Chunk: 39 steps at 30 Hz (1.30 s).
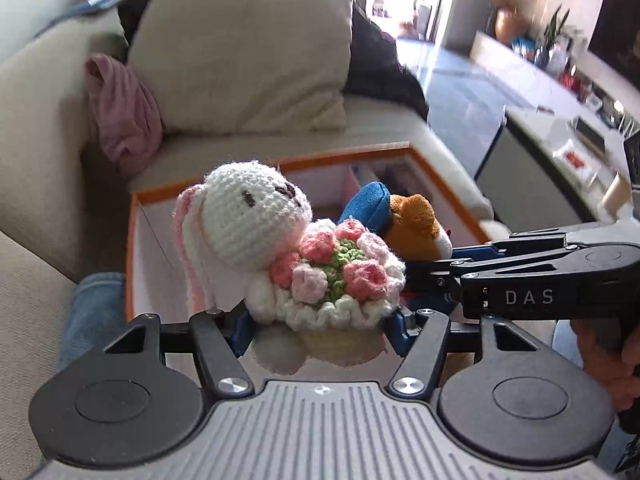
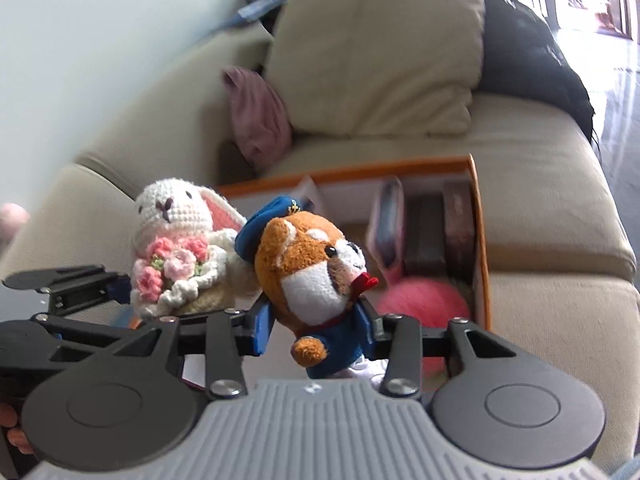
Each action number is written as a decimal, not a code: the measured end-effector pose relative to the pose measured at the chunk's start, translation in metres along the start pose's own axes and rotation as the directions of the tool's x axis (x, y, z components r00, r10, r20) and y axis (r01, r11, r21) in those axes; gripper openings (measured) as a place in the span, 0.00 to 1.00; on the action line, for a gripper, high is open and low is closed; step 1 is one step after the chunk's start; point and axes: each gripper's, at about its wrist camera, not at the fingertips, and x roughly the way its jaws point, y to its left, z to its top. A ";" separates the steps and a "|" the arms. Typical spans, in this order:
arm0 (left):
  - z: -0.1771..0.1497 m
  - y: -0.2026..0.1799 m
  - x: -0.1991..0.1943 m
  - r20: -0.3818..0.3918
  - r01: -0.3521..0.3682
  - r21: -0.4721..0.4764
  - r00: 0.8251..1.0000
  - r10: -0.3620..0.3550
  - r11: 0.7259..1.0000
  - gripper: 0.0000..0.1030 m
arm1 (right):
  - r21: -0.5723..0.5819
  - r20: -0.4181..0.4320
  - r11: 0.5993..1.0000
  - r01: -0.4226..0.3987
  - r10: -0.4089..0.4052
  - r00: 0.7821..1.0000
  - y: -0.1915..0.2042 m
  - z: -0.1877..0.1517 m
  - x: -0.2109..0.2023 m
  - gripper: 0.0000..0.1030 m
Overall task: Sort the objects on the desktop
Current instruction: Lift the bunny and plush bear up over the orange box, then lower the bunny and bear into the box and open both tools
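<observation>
My left gripper [image 1: 320, 326] is shut on a white crocheted bunny [image 1: 256, 216] that holds a pink flower bouquet. My right gripper [image 2: 314, 326] is shut on a brown plush dog [image 2: 308, 256] with a blue cap and blue jacket. Both toys are held side by side above an orange-rimmed white box [image 1: 436, 176], which shows in the right wrist view too [image 2: 478, 216]. The bunny also shows in the right wrist view [image 2: 176, 216], and the dog in the left wrist view [image 1: 416, 224]. The right gripper comes in from the right of the left wrist view [image 1: 432, 272].
The box holds several upright dark items [image 2: 424, 232] and a pink fluffy ball [image 2: 424, 300]. It rests on a beige sofa [image 2: 540, 152] with a large cushion [image 1: 244, 52] and a pink cloth [image 1: 120, 116]. A white low table [image 1: 560, 136] stands at the right.
</observation>
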 end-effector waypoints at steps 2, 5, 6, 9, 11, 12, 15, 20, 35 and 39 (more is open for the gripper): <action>0.000 0.001 0.009 -0.034 0.005 0.014 0.999 -0.005 1.000 0.71 | 0.010 -0.033 1.000 0.016 -0.016 0.999 -0.004 -0.001 0.009 0.43; -0.002 0.001 0.020 -0.080 0.011 0.040 0.997 -0.008 0.999 0.72 | 0.015 -0.090 0.999 0.046 -0.045 0.995 -0.007 -0.001 0.020 0.43; -0.001 0.002 0.023 -0.095 0.021 0.046 0.995 -0.017 0.999 0.72 | 0.019 -0.104 0.998 0.055 -0.052 0.993 -0.008 -0.001 0.023 0.44; -0.003 0.005 0.031 -0.137 0.046 0.059 0.990 -0.038 0.997 0.72 | 0.023 -0.129 0.997 0.078 -0.074 0.989 -0.010 -0.002 0.029 0.45; -0.004 0.005 0.037 -0.165 0.052 0.075 0.985 -0.039 0.996 0.72 | 0.026 -0.136 0.996 0.087 -0.083 0.987 -0.011 -0.003 0.031 0.45; -0.004 0.005 0.040 -0.181 0.057 0.084 0.983 -0.041 0.995 0.72 | 0.032 -0.136 0.996 0.088 -0.083 0.987 -0.012 -0.003 0.032 0.45; -0.006 0.005 0.049 -0.215 0.072 0.106 0.975 -0.048 0.992 0.72 | 0.041 -0.139 0.996 0.084 -0.078 0.987 -0.013 -0.003 0.033 0.47; -0.002 0.006 0.059 -0.260 0.112 0.119 0.963 -0.078 0.987 0.73 | 0.064 -0.154 0.996 0.065 -0.055 0.987 -0.017 -0.001 0.035 0.48; 0.009 0.010 0.080 -0.328 0.204 0.116 0.932 -0.157 0.972 0.76 | -0.080 -0.134 0.991 0.103 -0.113 0.984 -0.003 -0.001 0.026 0.50; 0.008 0.019 0.075 -0.302 0.215 0.099 0.937 -0.176 0.972 0.76 | -0.073 -0.135 0.995 0.061 -0.070 0.988 -0.008 0.000 0.022 0.51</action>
